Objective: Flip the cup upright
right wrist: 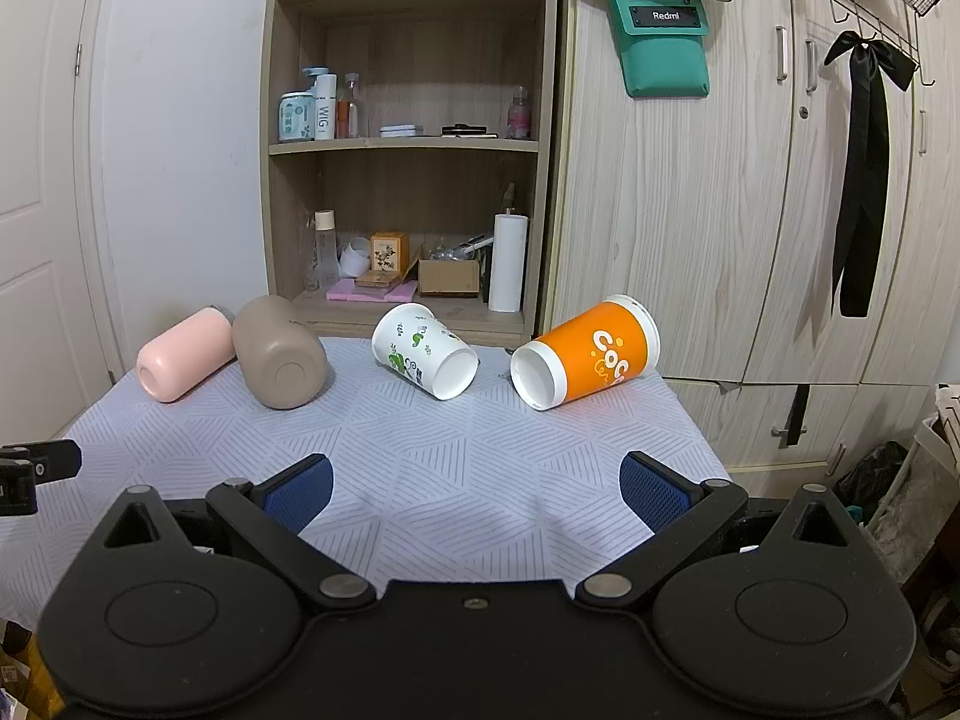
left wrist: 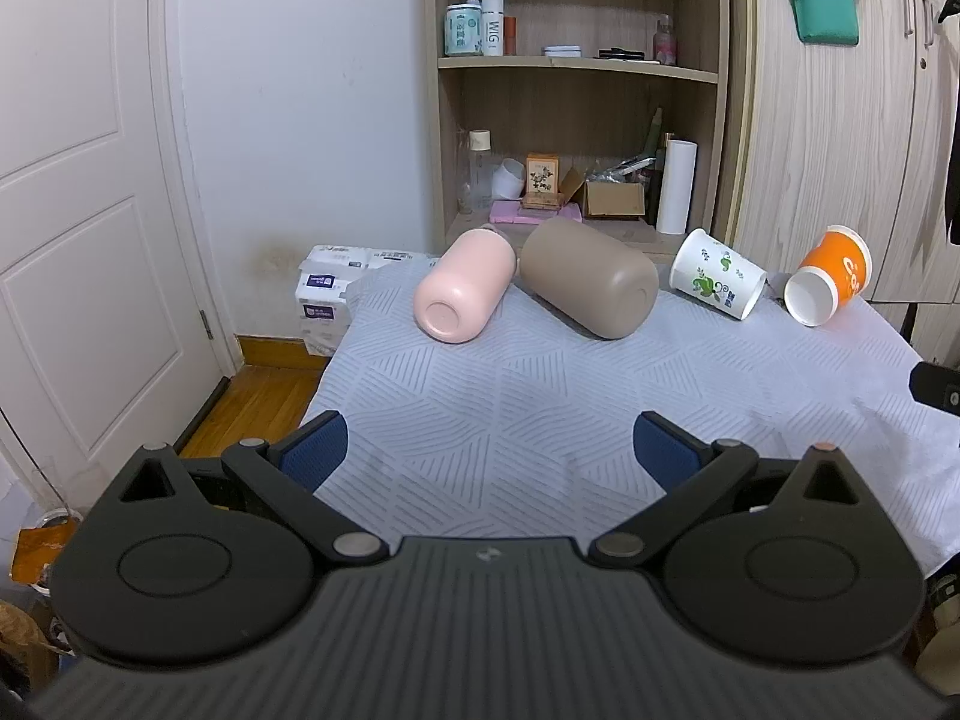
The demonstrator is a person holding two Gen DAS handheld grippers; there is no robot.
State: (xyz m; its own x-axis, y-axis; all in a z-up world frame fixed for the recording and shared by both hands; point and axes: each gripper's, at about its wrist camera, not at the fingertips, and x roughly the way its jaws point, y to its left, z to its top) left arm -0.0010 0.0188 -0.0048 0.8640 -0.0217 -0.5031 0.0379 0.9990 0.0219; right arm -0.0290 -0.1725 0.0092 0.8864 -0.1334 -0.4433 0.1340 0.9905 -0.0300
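Cups lie on their sides in a row along the far part of the cloth-covered surface [right wrist: 480, 480]: pink cup [right wrist: 183, 355], taupe cup [right wrist: 277, 360], white floral paper cup [right wrist: 423, 357] and orange paper cup [right wrist: 591, 354]. None is upright yet. The pink and taupe cups touch each other; the two paper cups lie apart, their closed bases toward you.

Both tools are spread wide and hold nothing. The left tool [left wrist: 491, 450] hovers over the near part of the surface, facing the pink cup [left wrist: 465, 288] and taupe cup [left wrist: 591, 279]. The right tool [right wrist: 474, 489] faces the gap between the white floral paper cup and the orange paper cup.

Recommended procedure for the step in hand — approach and first grasp:

1. Select one cup per tool. The orange paper cup is probably the easiest start for the right tool, since nothing crowds it.
2. Bring the blue pads [right wrist: 651, 495] to either side of the cup wall, near mid-length, not at the rim.
3. Close gently — paper walls are likely to crush under firm pressure.
4. Lift slightly before rotating, so that the rim does not drag and bunch the cloth.
5. Set the base flat, then release.

Take the pink cup before the taupe one; separating them first should prevent rolling.
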